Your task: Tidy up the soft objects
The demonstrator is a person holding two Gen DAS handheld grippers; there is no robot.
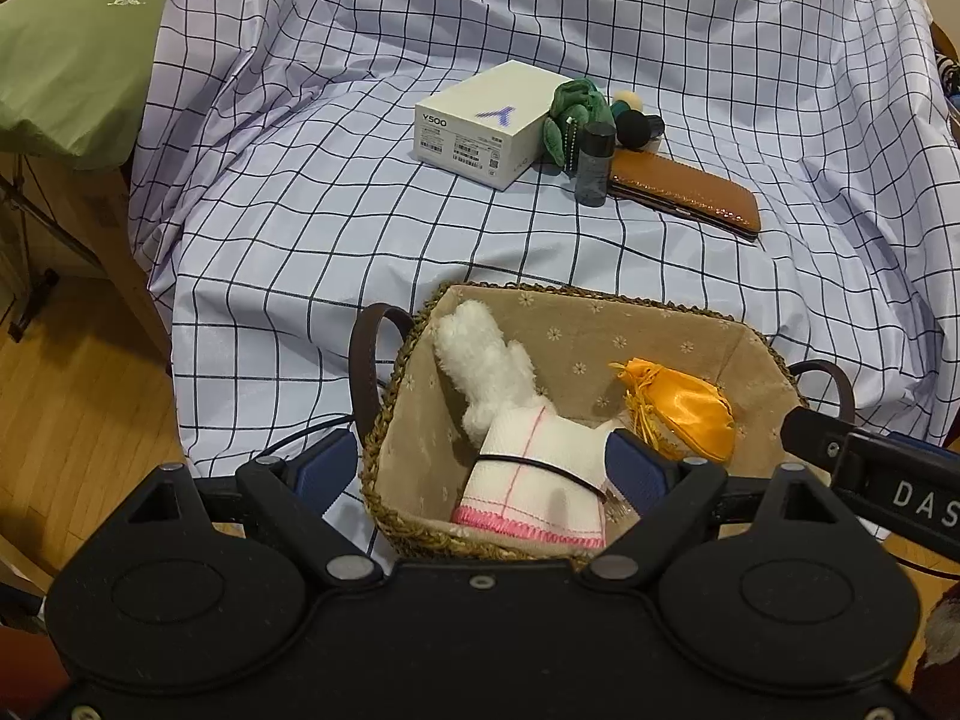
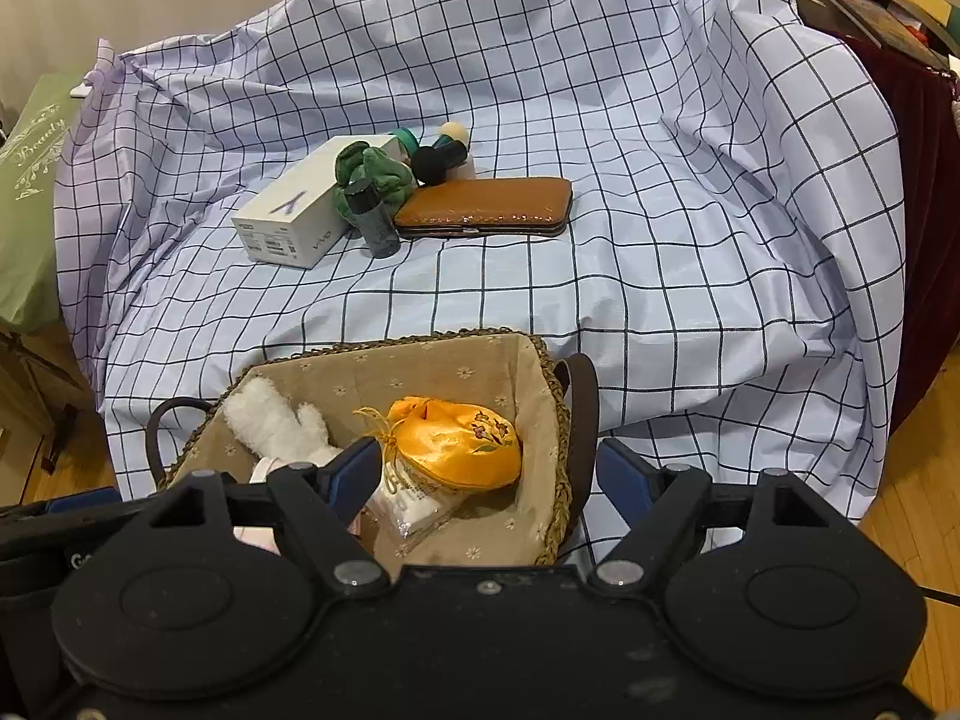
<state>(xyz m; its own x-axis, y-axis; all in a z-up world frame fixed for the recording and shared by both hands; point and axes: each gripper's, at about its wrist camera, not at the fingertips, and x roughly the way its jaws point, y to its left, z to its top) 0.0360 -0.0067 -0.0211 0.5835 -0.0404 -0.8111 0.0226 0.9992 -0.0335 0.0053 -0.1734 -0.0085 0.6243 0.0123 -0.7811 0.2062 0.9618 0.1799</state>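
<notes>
Three soft things already lie inside our woven fabric-lined basket [image 1: 600,324]: white plush toy [image 1: 480,360], pink-edged folded towel [image 1: 534,480], orange satin pouch [image 2: 456,441]. Beyond the basket, the green plush [image 1: 573,114] remains. Left gripper [image 1: 486,468] and right gripper [image 2: 489,474] both gape empty.

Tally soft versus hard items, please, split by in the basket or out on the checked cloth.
Soft, in basket: 3 – white plush, orange pouch, rolled towel.
Soft, on cloth: 1 – green plush.
Hard, on cloth: 3 – white box, grey bottle, brown case.
Total: 7
</notes>
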